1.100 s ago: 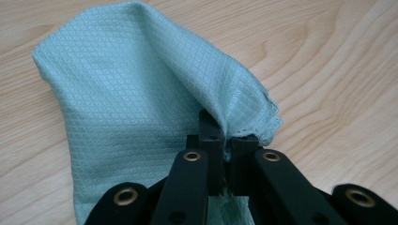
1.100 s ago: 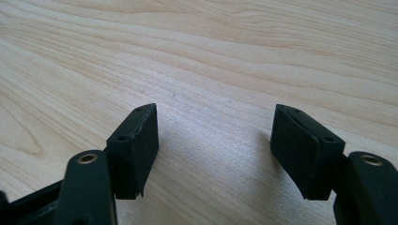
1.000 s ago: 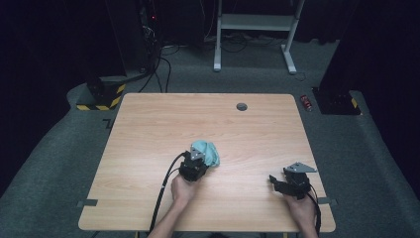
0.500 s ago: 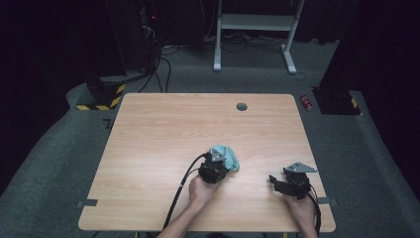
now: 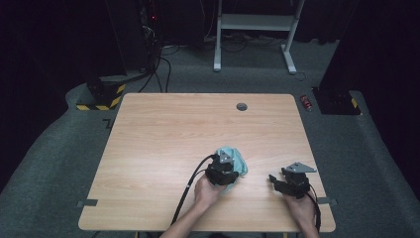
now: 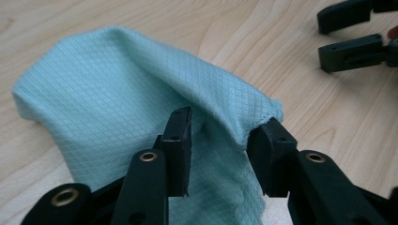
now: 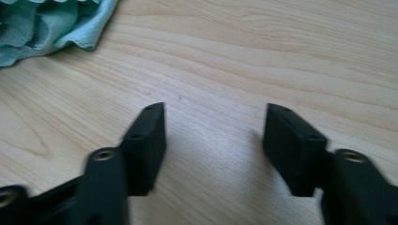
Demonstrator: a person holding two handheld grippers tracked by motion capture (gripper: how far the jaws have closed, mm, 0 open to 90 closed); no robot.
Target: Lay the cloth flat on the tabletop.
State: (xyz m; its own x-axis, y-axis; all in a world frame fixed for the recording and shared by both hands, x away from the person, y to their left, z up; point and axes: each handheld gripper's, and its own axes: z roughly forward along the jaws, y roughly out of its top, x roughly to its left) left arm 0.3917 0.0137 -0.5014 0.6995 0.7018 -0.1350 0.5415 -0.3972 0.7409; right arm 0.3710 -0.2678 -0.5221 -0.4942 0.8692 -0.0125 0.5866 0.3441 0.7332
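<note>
Overhead, the high view shows the left gripper (image 5: 229, 159) resting on a light-green cloth (image 5: 238, 157) near the front middle of the wooden bench (image 5: 163, 134), the person's left hand (image 5: 207, 191) behind it and a black cable (image 5: 190, 186) trailing back toward the bench edge. The right gripper (image 5: 274, 179) sits well apart to the side, held by the right hand (image 5: 300, 207), its jaws pointing toward the cloth.

From the left gripper view, the jaws have just been opening; the cloth (image 6: 117, 98) bunches in a fold between and ahead of them. One jaw lies over the fabric and the other stands at the fold's edge, with slack cloth in the gap, so the grasp is released. Beyond the far jaw, the right gripper (image 6: 349, 35) lies on bare wood.

Seen from the right gripper view, its jaws have just been closing yet stand apart with only bench (image 7: 263, 56) between them. The cloth (image 7: 51, 23) lies ahead and off beyond the near-side jaw, clear of both.
</note>
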